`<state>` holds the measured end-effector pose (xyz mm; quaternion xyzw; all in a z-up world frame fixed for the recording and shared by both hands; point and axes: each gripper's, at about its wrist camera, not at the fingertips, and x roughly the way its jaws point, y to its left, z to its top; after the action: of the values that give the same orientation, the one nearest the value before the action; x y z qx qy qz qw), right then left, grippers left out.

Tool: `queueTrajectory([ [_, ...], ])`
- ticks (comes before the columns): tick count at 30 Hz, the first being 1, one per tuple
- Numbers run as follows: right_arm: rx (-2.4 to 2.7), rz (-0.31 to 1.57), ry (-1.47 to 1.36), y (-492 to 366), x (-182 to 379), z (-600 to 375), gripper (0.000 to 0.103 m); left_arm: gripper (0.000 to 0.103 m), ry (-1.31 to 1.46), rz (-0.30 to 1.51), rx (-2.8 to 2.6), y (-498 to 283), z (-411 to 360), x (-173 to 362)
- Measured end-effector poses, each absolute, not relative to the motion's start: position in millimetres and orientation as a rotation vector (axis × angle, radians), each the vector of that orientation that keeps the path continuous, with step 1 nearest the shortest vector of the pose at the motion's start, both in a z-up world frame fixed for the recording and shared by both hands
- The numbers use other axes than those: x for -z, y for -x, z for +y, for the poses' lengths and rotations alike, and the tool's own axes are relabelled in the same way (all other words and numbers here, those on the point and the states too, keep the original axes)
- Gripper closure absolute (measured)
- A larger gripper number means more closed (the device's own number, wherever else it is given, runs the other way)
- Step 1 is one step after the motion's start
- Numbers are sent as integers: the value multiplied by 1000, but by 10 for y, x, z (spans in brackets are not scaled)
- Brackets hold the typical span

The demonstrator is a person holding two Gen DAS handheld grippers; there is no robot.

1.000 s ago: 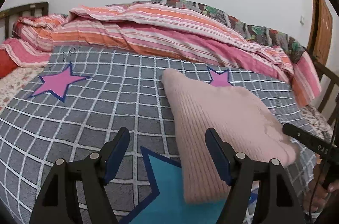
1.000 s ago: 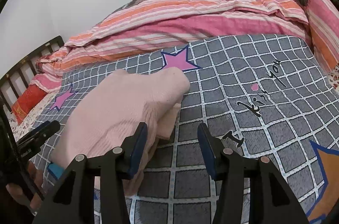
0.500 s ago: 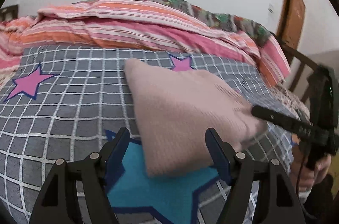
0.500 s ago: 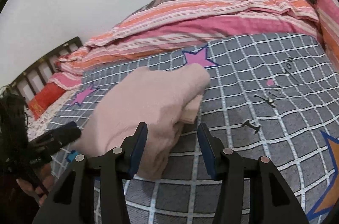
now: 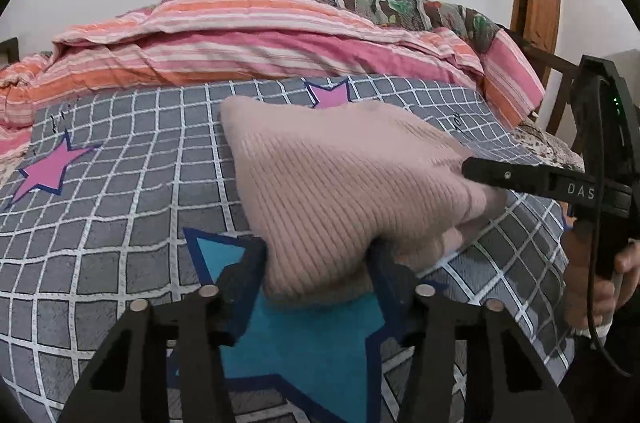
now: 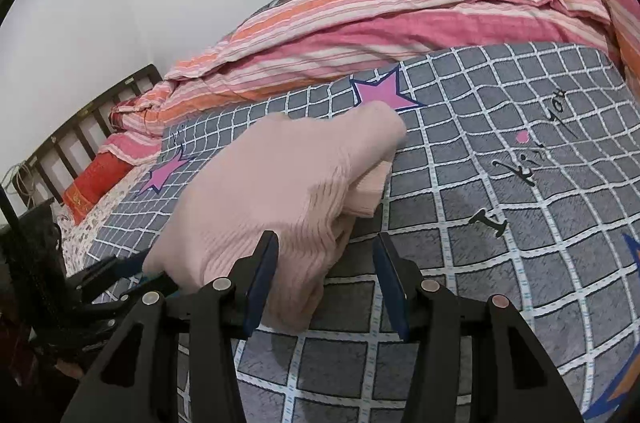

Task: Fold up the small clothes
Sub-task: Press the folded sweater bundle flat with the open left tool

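Grey checked bedspread [image 5: 120,183], striped duvet [image 5: 260,35] behind, pink knit [image 5: 340,183].

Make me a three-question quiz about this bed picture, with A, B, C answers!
1. Where does the pink knit garment lie?
A. on the checked sheet
B. on the floor
C. on a chair

2. What colour is the big star under the left gripper?
A. yellow
B. blue
C. green

3. What is the left gripper doing?
A. hanging open in the air
B. closing around the garment's near end
C. holding a pillow

Answers: 1 A, grid sheet shows all around it; 2 B, blue star under its fingers; 3 B, knit bulges between its jaws, which have just been closing.
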<state>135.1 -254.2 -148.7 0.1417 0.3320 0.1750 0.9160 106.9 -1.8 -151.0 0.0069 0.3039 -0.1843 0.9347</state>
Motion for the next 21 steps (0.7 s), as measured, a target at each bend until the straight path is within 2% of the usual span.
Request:
queueTrajectory([
  [2,-355,675,-307,-1368,1505,-2523,68,79,-26,604,354,-1055,13,1506],
  [3,-361,667,-313,-1376,1517,-2502,87,82,-20,602,358,-1056,46,1506],
  [4,-372,667,-312,-1384,1522,-2483,97,83,-12,607,366,-1059,84,1511],
  [9,-421,590,-326,-1308,1442,-2535,98,82,0,619,394,-1028,180,1527],
  [12,-368,673,-304,-1402,1529,-2533,98,77,15,606,417,-973,224,1478],
  [13,-350,696,-286,-1427,1559,-2514,97,75,27,598,427,-949,246,1450],
  [15,-345,709,-279,-1448,1571,-2500,94,59,46,574,427,-912,302,1388],
  [17,-349,684,-274,-1420,1518,-2500,93,49,77,549,430,-906,369,1327],
  [21,-340,651,-283,-1420,1451,-2509,87,49,124,543,409,-1023,391,1281],
])
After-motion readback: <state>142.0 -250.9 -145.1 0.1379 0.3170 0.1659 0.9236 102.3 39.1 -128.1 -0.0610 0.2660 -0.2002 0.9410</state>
